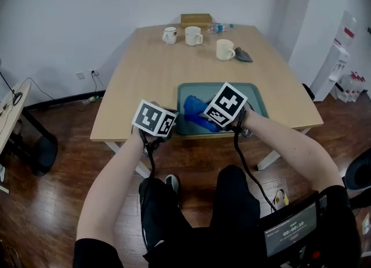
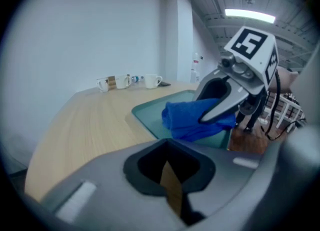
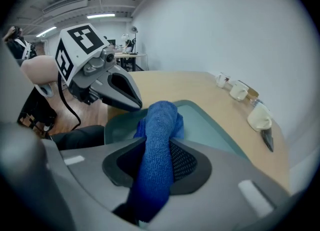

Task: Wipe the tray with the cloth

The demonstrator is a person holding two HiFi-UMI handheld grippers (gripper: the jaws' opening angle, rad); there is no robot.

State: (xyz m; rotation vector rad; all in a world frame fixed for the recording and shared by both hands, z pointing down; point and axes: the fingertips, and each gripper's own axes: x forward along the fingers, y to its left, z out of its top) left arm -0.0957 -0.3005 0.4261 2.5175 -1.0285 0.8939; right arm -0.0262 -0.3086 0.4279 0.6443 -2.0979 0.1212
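A green tray (image 1: 258,100) lies at the table's near edge, and a blue cloth (image 1: 198,113) rests in its left half. My right gripper (image 1: 217,119) is shut on the cloth (image 3: 161,135), which bulges up between the jaws over the tray (image 3: 212,127). The left gripper view shows that gripper (image 2: 212,114) pinching the cloth (image 2: 192,119) just above the tray (image 2: 149,116). My left gripper (image 1: 171,126) hangs at the tray's near left corner. Its own jaws (image 2: 170,177) are shut, and I see nothing between them. In the right gripper view it (image 3: 134,103) hovers beside the cloth.
Three white mugs (image 1: 193,36) stand at the table's far side, with a water bottle (image 1: 219,28), a cardboard box (image 1: 196,19) and a dark object (image 1: 243,55). An office chair (image 1: 40,148) is at the left. The person's legs are just under the table's near edge.
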